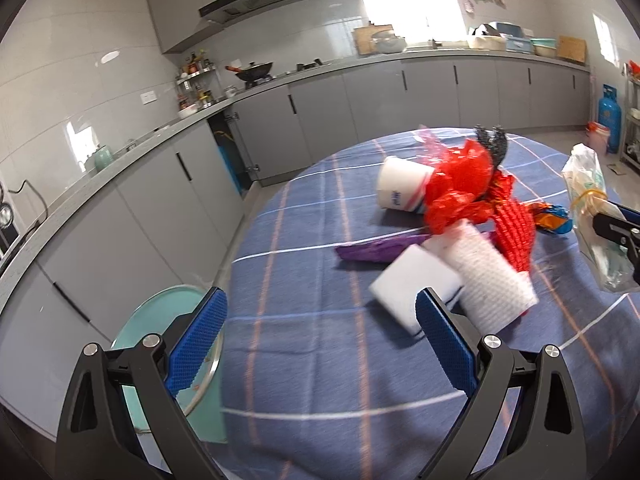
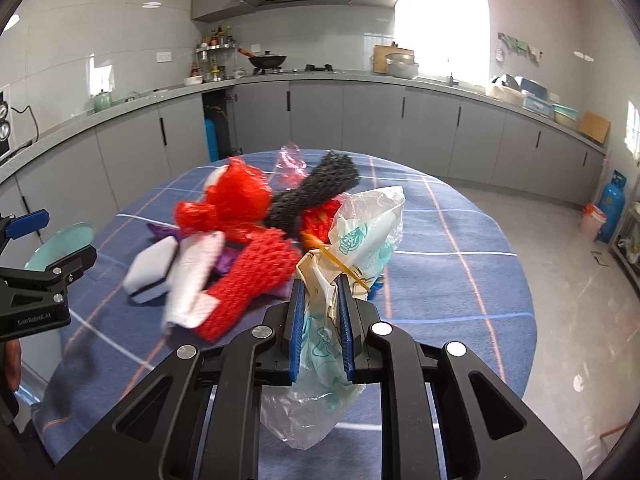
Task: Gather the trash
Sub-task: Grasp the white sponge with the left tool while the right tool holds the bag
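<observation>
A heap of trash lies on the round table with the blue checked cloth [image 1: 320,360]: a white paper cup [image 1: 402,190], red foam nets [image 1: 514,228], a black net [image 2: 316,190], a white foam sleeve [image 1: 490,280], a white sponge block [image 1: 412,284] and a purple wrapper [image 1: 372,252]. My left gripper [image 1: 320,308] is open and empty, just short of the sponge block. My right gripper [image 2: 320,280] is shut on a clear printed plastic bag [image 2: 360,236] tied with a rubber band, held above the table; the bag also shows in the left wrist view [image 1: 592,216].
A pale green round stool [image 1: 172,344] stands beside the table on the left. Grey kitchen cabinets [image 2: 360,120] run along the back walls. A blue gas cylinder [image 2: 610,208] stands on the floor at the right. An orange-blue wrapper [image 1: 554,220] lies behind the red net.
</observation>
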A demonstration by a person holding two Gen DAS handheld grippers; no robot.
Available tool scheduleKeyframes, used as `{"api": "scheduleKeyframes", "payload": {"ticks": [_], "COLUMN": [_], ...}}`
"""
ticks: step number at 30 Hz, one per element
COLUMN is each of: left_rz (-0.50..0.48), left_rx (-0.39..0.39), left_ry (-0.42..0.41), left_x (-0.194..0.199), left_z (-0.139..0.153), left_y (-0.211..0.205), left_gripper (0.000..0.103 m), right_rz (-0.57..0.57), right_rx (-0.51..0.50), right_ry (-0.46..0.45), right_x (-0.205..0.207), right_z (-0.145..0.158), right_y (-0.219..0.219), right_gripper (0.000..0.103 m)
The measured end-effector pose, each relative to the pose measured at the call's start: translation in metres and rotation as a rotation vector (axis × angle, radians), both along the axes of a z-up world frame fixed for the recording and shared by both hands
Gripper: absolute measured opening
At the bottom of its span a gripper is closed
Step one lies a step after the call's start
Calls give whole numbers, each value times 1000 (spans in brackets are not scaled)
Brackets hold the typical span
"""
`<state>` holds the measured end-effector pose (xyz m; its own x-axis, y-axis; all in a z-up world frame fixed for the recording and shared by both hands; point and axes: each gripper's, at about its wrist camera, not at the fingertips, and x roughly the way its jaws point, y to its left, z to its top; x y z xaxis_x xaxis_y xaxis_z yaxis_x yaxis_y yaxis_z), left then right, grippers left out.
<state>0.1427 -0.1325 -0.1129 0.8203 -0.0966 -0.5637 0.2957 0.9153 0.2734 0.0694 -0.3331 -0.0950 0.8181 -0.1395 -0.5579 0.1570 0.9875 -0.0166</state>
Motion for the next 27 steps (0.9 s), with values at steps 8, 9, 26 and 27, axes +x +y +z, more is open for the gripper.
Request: {"api": "scheduleKeyframes", "payload": {"ticks": [8, 9, 26, 27], "left_rz": [-18, -21, -103, -118], "left_rx": [18, 14, -13, -23], "left_ry": [53, 64, 203, 219], "left_x": [18, 20, 32, 32], "left_z": [-19, -22, -44, -45], "left_y": [-33, -37, -52, -52], "left_gripper": [94, 94, 65, 55], "right_rz": [-24, -26, 15, 16], "right_rx": [14, 20, 32, 30], "right_ry": [-9, -8, 2, 2], "right_x": [8, 7, 8, 9], "right_z": [-6, -7, -14, -15], "right_y": [-20, -22, -18, -17], "right_gripper": [17, 17, 17, 17]}}
